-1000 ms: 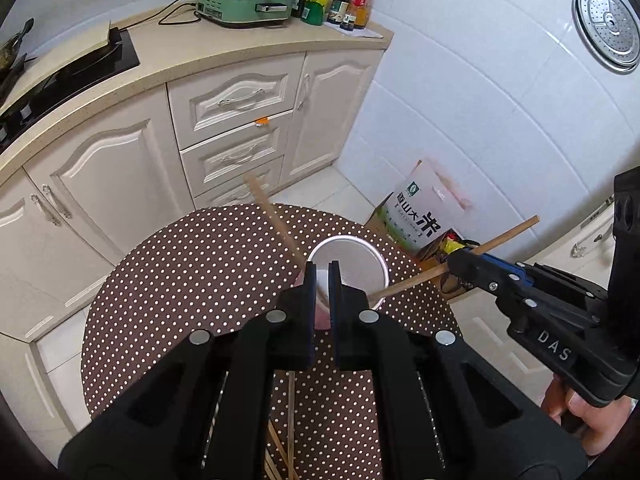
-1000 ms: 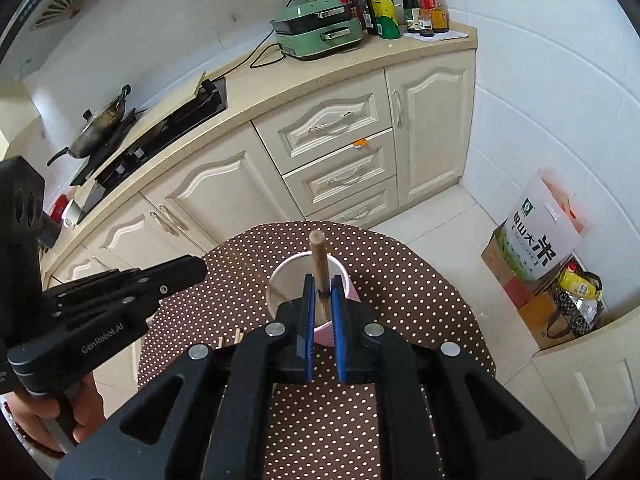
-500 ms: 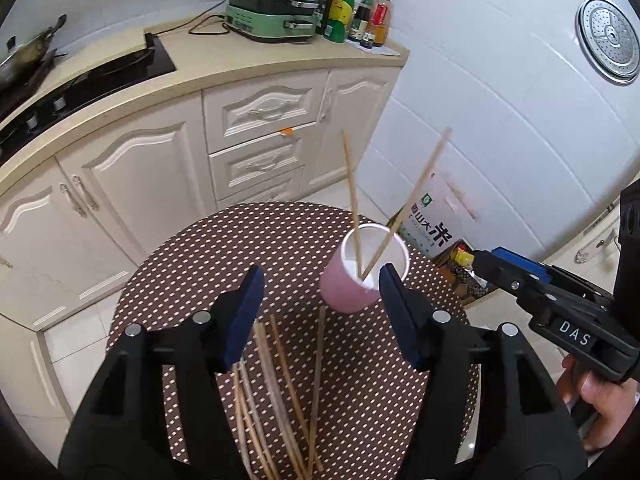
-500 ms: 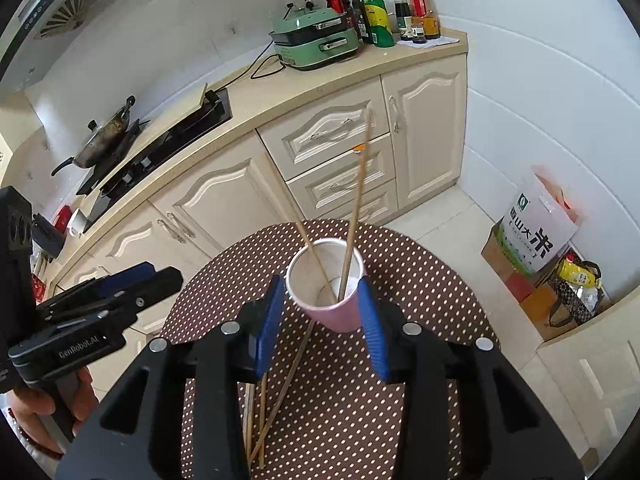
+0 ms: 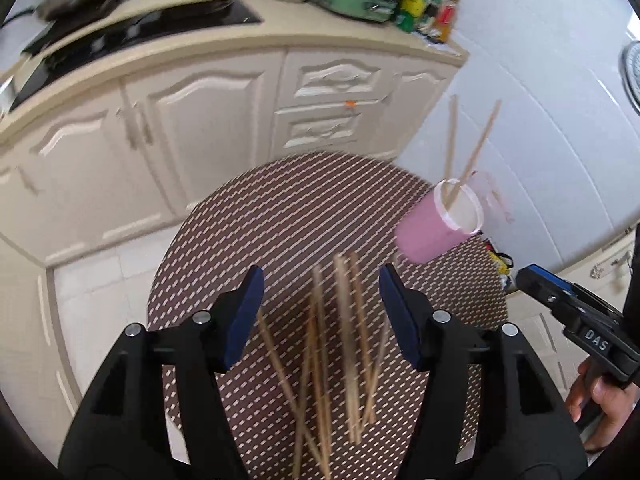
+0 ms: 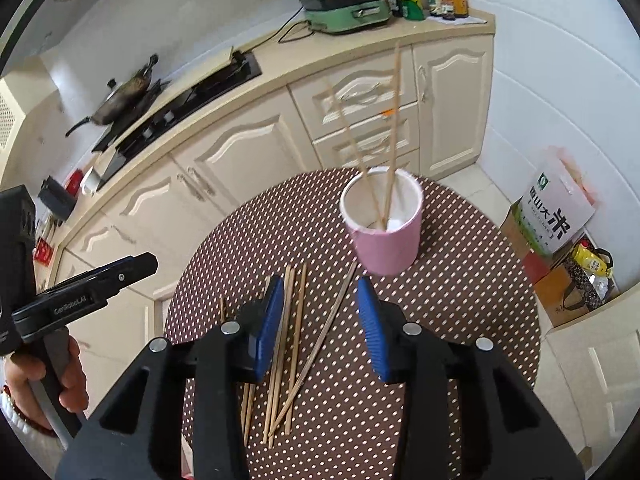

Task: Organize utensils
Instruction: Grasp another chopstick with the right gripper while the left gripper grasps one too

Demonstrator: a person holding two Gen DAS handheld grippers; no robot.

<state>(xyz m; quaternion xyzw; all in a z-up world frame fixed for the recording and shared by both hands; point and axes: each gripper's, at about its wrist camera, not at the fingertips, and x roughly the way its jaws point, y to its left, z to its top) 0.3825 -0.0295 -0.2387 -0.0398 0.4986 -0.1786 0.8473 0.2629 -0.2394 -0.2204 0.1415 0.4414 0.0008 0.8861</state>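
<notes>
Two chopsticks (image 6: pixel 394 128) already stand in the pink cup (image 6: pixel 386 236), leaning apart with their tips at its bottom; that is the finished part of the job. The cup sits toward the far right edge of the round dotted table (image 6: pixel 460 320). Most of the work is left: a loose bundle of chopsticks (image 6: pixel 294 344) lies flat near the middle of the table, running toward the near edge, just on the near side of the cup. I count roughly seven or eight, though the left wrist view is smeared by motion and some sticks overlap, so the number is uncertain. The right claw (image 6: pixel 320 320) hangs over this bundle with its jaws parted and nothing pressed between the pads; one slanted stick lies in the gap below it. The left claw (image 5: pixel 322 312) is spread wide above the same sticks, also empty. By my judgement the task is early, with each remaining stick yet to be lifted and dropped into the cup.
</notes>
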